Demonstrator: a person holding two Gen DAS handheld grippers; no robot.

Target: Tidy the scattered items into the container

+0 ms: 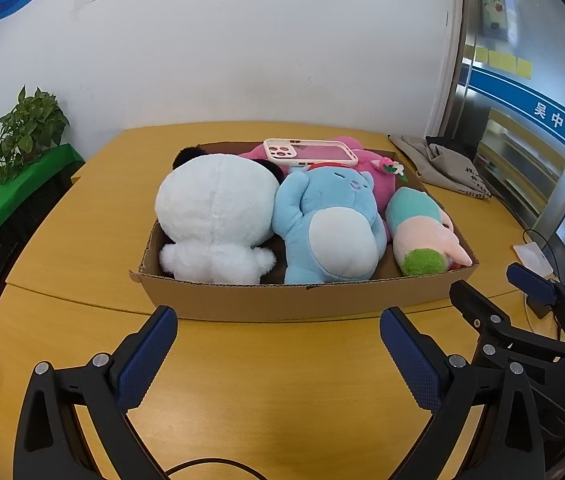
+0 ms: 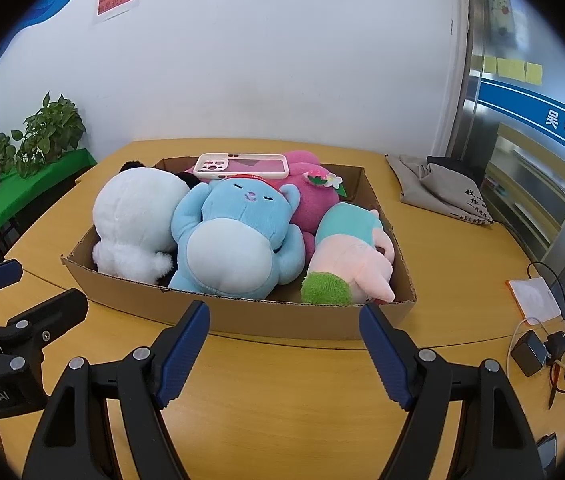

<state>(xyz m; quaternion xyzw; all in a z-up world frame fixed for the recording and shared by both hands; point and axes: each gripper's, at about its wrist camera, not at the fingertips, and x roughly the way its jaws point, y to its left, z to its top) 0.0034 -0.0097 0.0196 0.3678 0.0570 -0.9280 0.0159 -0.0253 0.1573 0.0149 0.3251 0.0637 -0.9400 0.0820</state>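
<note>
- The left gripper [image 1: 278,322] hovers over the yellow table [image 1: 266,392] with its blue-padded fingers spread wide and nothing between them.
- The right gripper [image 2: 284,320] hangs just beside it, its ribbed blue pads likewise spread apart and bare; in the left wrist view it shows at the right edge [image 1: 494,286].
- Straight ahead of both pairs of fingertips, and close to them, lies the cardboard box [image 1: 282,300], a shallow brown tray with raw corrugated edges, set flat on the table.
- Inside, nearest the left gripper's left finger, a white panda plush [image 1: 214,216] lies with black ears toward the far wall.
- Beside it, in the middle, a light blue plush [image 1: 330,228] lies on its back, pale belly up, eyes shut.
- At the box's right end a pink and mint plush [image 1: 426,232] with a green tuft rests along the side wall.
- Behind these a magenta plush [image 2: 314,196] with a flower fills the far corner.
- On top at the back rests a pink phone case [image 1: 310,151], camera cut-out to the left.
- Beyond the box, to the right, a grey cloth bag [image 2: 438,184] lies on the table.
</note>
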